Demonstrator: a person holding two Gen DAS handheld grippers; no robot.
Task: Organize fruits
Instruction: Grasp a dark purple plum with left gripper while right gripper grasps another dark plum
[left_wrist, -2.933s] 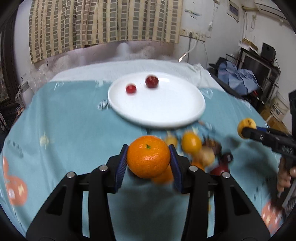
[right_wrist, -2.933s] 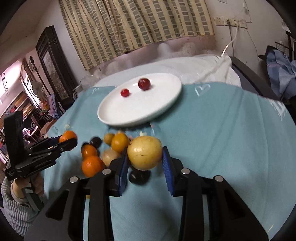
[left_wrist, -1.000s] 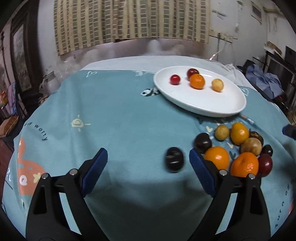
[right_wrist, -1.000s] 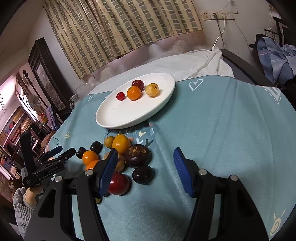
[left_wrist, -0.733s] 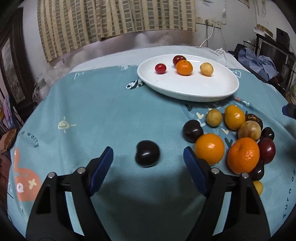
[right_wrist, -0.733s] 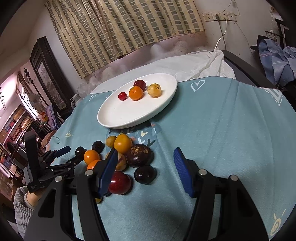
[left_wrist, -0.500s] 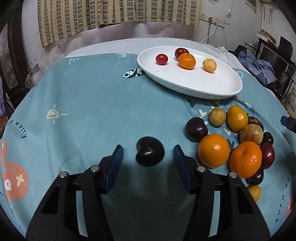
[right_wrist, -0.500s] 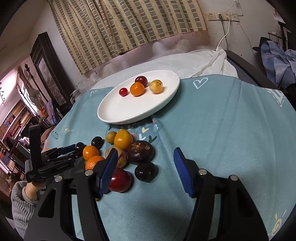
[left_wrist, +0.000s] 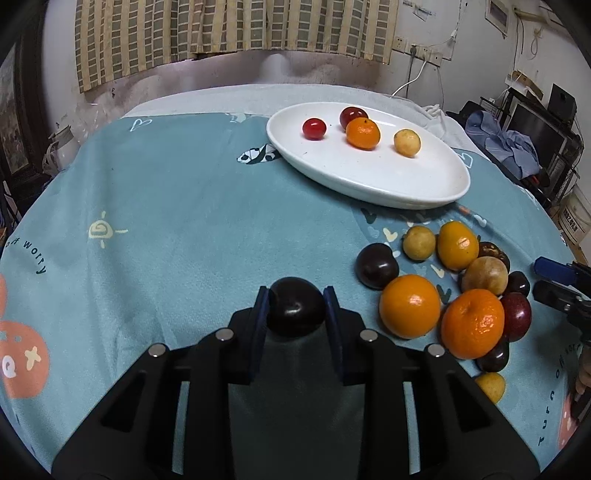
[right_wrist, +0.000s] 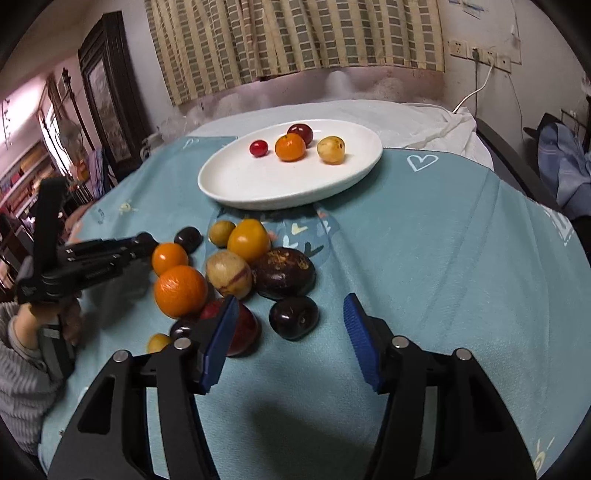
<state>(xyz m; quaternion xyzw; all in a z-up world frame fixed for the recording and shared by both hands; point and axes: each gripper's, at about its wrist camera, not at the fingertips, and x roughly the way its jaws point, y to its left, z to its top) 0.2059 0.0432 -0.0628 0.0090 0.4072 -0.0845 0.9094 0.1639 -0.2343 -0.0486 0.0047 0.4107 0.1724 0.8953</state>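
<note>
Four fruits sit on the white plate (left_wrist: 369, 181) near the table's far edge: a small red one, a dark red one, a tangerine and a yellow one. On the teal tablecloth (left_wrist: 166, 206) the left gripper (left_wrist: 295, 306) is clamped on a glossy, almost black plum (left_wrist: 295, 312), just beside the loose fruit pile (left_wrist: 454, 288). The right gripper (right_wrist: 288, 334) is closing around another dark plum (right_wrist: 294, 317), its blue pads not touching it.
</note>
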